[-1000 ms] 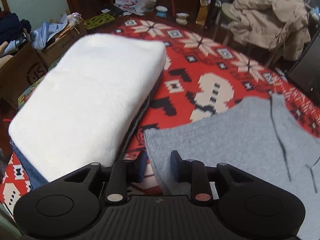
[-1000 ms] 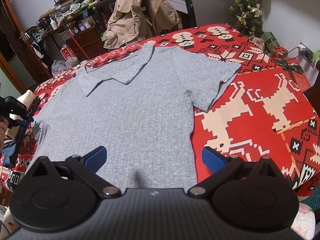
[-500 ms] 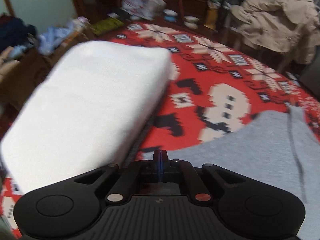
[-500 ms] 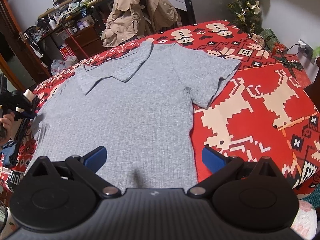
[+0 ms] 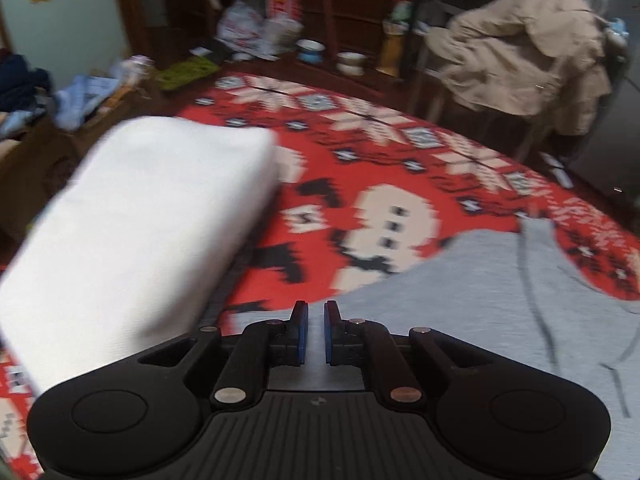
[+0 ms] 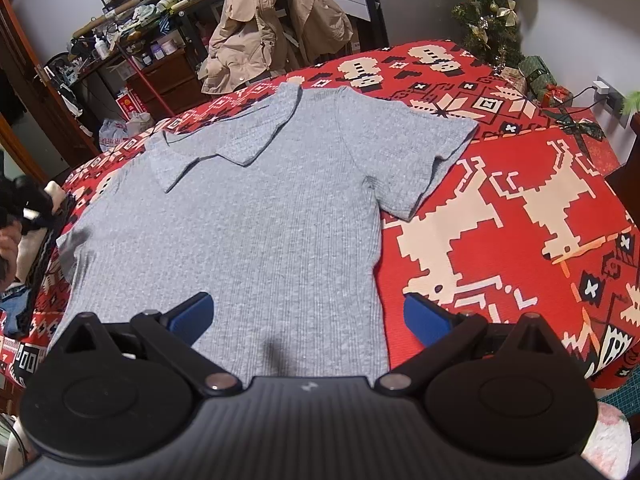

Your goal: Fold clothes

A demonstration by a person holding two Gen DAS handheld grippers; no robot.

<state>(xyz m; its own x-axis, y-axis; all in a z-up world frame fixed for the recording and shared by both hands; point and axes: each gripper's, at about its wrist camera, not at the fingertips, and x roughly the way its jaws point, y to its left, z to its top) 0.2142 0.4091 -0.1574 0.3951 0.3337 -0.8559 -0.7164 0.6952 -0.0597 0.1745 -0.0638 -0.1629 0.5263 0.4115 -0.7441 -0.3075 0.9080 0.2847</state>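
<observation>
Left claw of mine is opening a little with nothing in it, near the gray shirt's edge. My right claw is wide open over the shirt on the red blanket.

The shirt lies flat on the blanket, the folded pile to its left.

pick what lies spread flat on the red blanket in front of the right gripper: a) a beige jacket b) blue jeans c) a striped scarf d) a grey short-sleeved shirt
D: the grey shirt lies flat on the red blanket, collar and a short sleeve showing; the beige jacket hangs on a chair behind.
</observation>
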